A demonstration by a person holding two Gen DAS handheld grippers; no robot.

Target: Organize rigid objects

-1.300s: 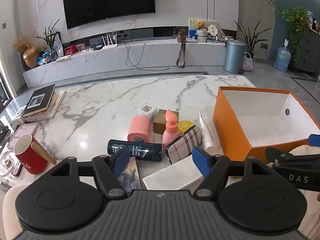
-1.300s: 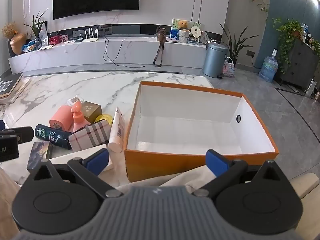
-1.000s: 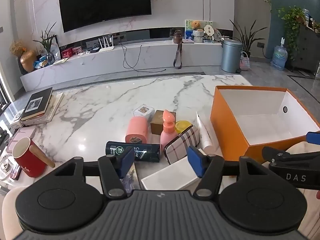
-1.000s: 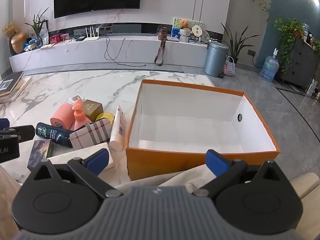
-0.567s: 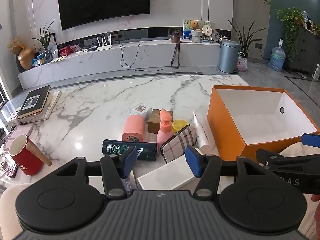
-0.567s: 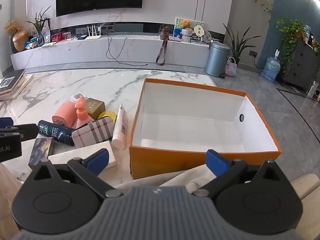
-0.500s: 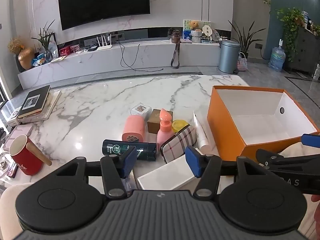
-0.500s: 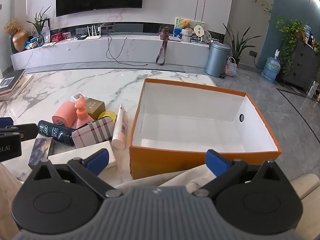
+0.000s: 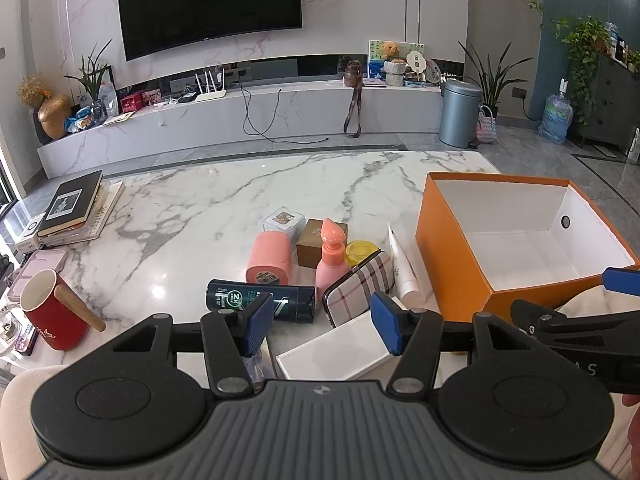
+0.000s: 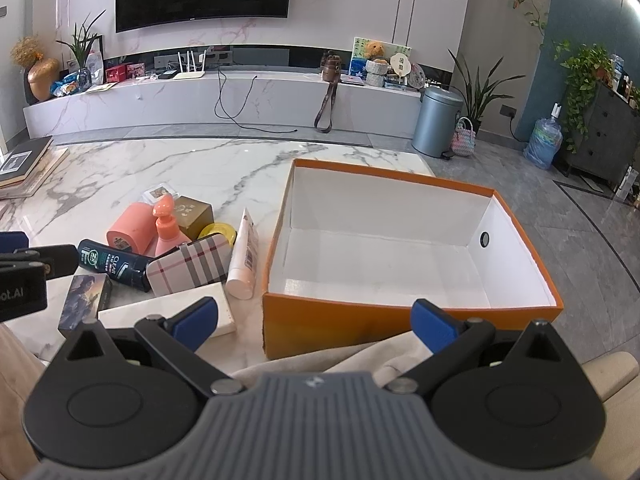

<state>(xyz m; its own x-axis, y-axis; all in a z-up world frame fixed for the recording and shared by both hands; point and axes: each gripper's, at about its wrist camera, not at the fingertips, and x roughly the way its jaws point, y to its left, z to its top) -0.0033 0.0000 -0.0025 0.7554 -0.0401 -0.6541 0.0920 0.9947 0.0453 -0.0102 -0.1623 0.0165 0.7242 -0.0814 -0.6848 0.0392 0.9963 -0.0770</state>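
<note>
Both claws hang released and seemingly touch nothing: left claw (image 9: 322,322) half-spread, right claw (image 10: 314,322) wide.

Bright, even daylight throughout. Glare spot on the table (image 9: 158,291) near the mug (image 9: 52,312); floor (image 10: 600,216) reflects light. Shadows soft. Both views sharp, strong fisheye bending, dark corner vignetting.
</note>
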